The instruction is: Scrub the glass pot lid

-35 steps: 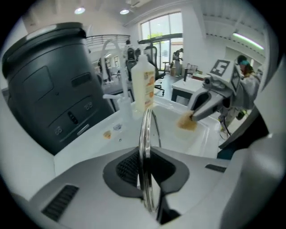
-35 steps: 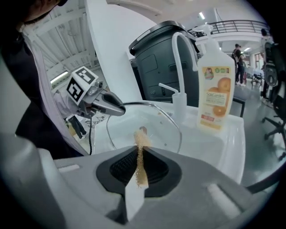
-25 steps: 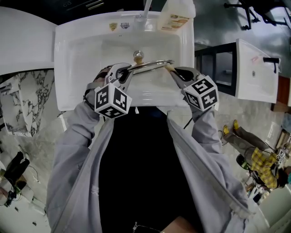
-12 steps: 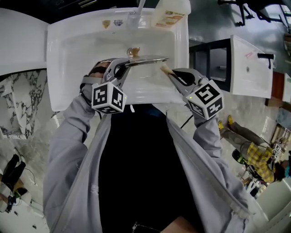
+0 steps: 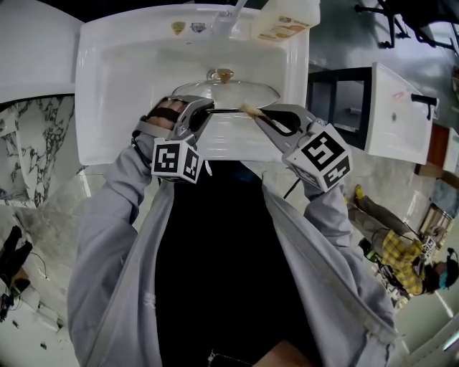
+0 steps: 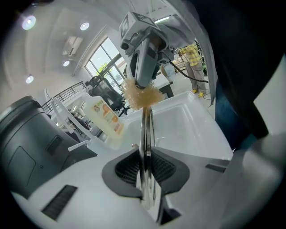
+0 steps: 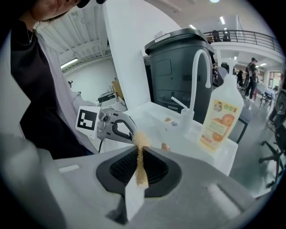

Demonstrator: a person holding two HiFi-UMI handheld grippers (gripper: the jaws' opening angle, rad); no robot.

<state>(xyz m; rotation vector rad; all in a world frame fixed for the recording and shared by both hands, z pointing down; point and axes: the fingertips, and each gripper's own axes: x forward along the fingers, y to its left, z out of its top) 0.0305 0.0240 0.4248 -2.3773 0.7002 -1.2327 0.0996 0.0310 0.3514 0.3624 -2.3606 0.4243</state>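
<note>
The glass pot lid (image 5: 228, 93), steel-rimmed with a brass knob (image 5: 224, 74), hangs over the white sink (image 5: 115, 79). My left gripper (image 5: 204, 108) grips its near left rim. In the left gripper view the rim (image 6: 145, 134) runs edge-on between the pads; the jaws have just been opening slightly, but the rim still sits pinched there. My right gripper (image 5: 254, 113) is shut on a tan scrubbing sponge (image 5: 248, 109), whose tip meets the lid's near rim. The right gripper view shows the sponge (image 7: 140, 161) upright between the pads and the left gripper (image 7: 115, 125) beyond.
A chrome faucet (image 7: 200, 67) stands at the sink's back edge. A dish soap bottle (image 7: 220, 115) with an orange label sits beside it, at the back right corner (image 5: 285, 20). A dark bin (image 7: 178, 62) stands behind, and a white cabinet (image 5: 401, 107) to the right.
The lid has rolled from nearly edge-on to dome-up, with its knob showing. The right gripper has risen and carried the sponge up to the lid's near rim.
</note>
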